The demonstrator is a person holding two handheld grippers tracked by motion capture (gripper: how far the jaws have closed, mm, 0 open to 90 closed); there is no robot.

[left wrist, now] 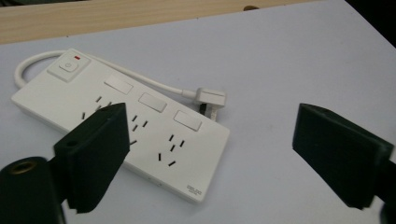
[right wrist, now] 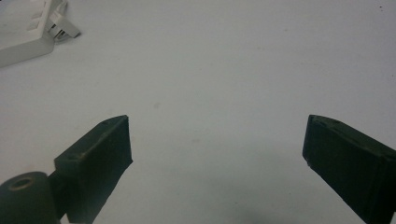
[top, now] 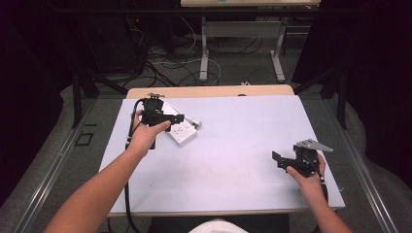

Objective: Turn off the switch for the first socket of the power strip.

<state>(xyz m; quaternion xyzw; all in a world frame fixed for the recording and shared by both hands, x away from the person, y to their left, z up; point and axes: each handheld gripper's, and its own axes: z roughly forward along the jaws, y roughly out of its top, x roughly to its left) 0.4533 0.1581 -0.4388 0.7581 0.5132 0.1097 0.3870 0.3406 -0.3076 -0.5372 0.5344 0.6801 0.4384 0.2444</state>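
Hovering over the far left part of the table (top: 233, 170), the left gripper (left wrist: 210, 149) has its jaws spread wide with nothing between them; it is poised just above a white power strip (left wrist: 140, 135). The strip lies flat near the far left corner, at an angle to the edges, its cord (left wrist: 140, 79) looped back along its far side and the plug (left wrist: 211, 98) resting on the surface just beside it, unconnected. Judged from this, the work is at its start: the strip is approached but not gripped, and nothing is plugged into its sockets. Handling of the strip or plug remains to be done.

Markings: a switch with a small red indicator (left wrist: 77, 58) at the cord end; a small grey mark at the near corner of the strip, too small to read.

The right gripper (top: 286, 162) rests near the right edge, well apart from the strip, jaws likewise wide open and empty.
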